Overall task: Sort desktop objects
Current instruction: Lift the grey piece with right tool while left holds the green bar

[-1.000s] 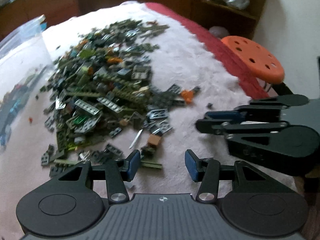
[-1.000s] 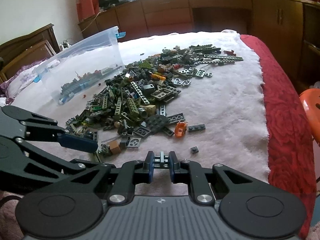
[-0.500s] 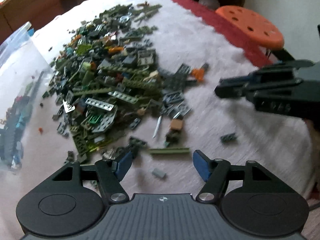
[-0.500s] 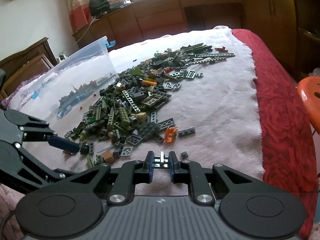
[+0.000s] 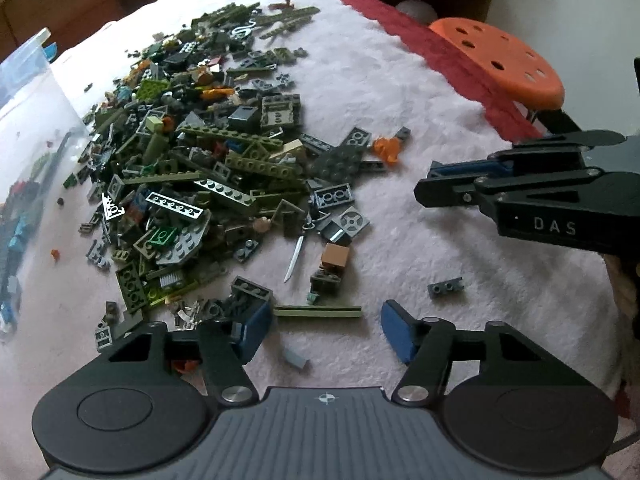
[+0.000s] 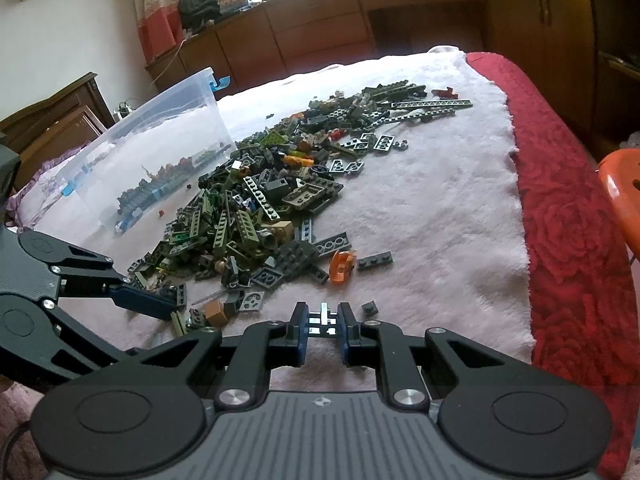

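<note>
A big pile of small building bricks [image 5: 208, 168] [image 6: 264, 216], mostly olive, grey and black, lies on a white fleece cover [image 5: 400, 100]. My left gripper [image 5: 326, 332] hovers over the pile's near edge with its jaws closing. An olive bar [image 5: 318, 311] and a small grey piece [image 5: 296, 358] lie on the fleece between its blue pads, untouched. My right gripper [image 6: 323, 320] is shut on a small dark brick piece [image 6: 323, 318]. It also shows in the left wrist view, where the right gripper [image 5: 424, 192] points at the pile from the right.
A clear plastic bin [image 6: 160, 148] [image 5: 24, 120] holding sorted bricks stands left of the pile. An orange stool [image 5: 496, 60] stands beyond the red blanket [image 6: 572, 240] at the right edge. A loose grey plate [image 5: 445, 288] and an orange piece [image 5: 386, 148] lie apart from the pile.
My left gripper has tipped down towards the pile's near edge; its jaws widened, then narrowed a little. The olive bar now lies between its tips. The right gripper stays shut on its piece.
</note>
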